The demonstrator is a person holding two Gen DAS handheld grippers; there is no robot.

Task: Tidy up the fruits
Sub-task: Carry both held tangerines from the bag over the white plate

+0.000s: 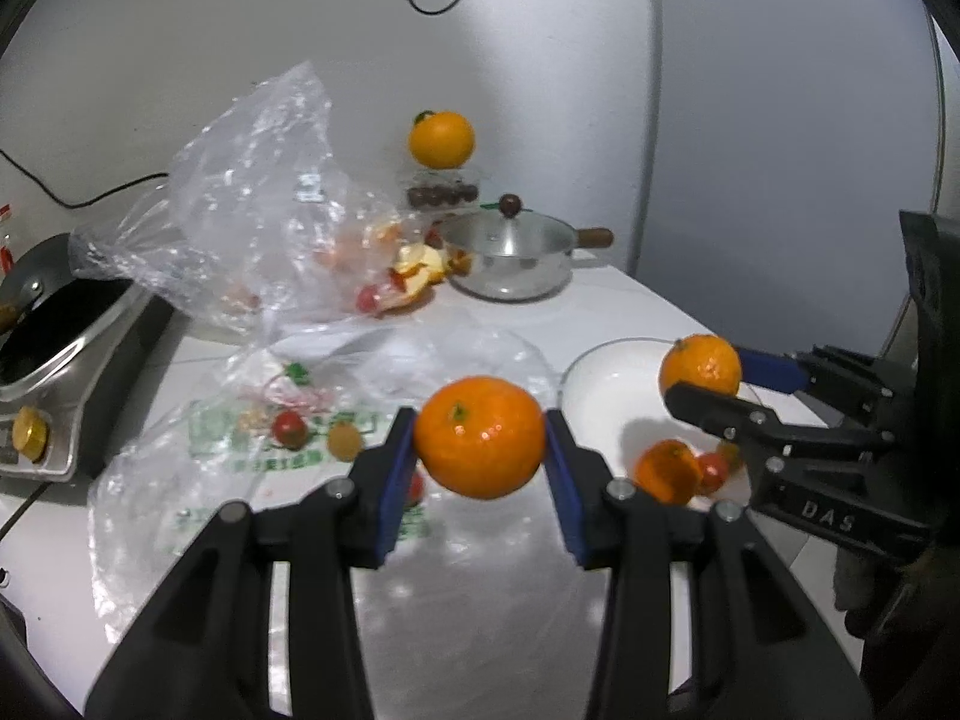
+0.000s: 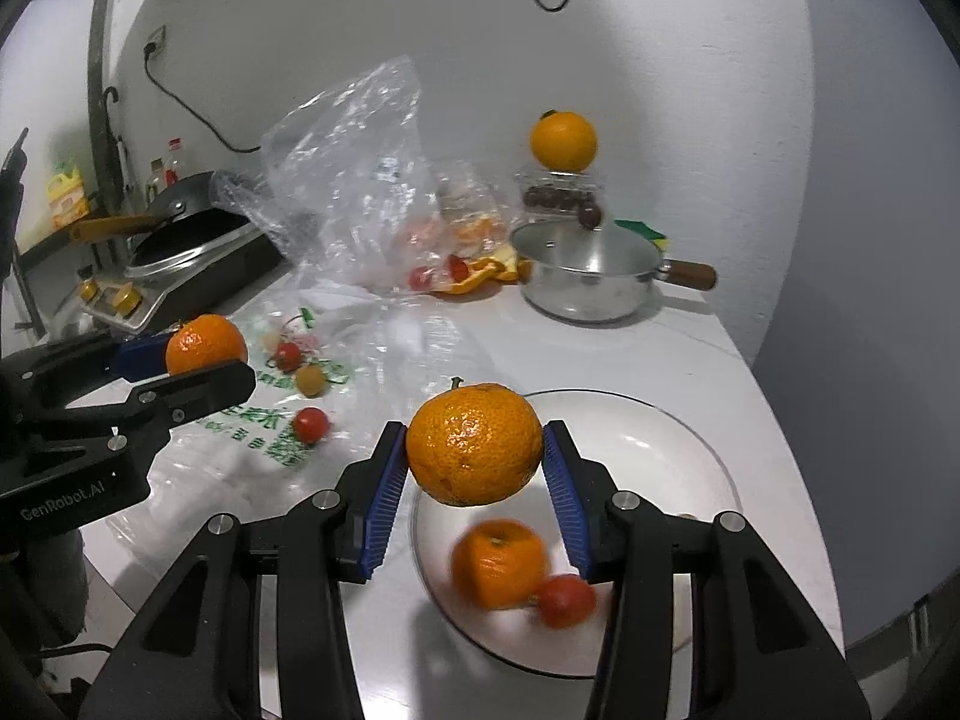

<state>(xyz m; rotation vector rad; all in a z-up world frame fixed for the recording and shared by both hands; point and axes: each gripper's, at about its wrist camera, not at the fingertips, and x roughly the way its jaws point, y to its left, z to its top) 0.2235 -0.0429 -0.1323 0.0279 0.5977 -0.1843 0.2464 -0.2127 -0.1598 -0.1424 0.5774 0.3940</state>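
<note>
The light is dim and cool, with a bluish tint. Soft shadows fall on the white worktop [image 2: 690, 354] below each tool. The plate [image 2: 690, 456] fruits under the right tool [image 2: 475, 450] are blurred. Dark fisheye corners bend both views.

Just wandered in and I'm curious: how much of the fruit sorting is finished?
Partly done. The white plate already holds one orange and a cherry tomato. In hand: the right gripper holds an orange above the plate, and the left gripper holds another. Left: small tomatoes on the flat plastic bag.
</note>
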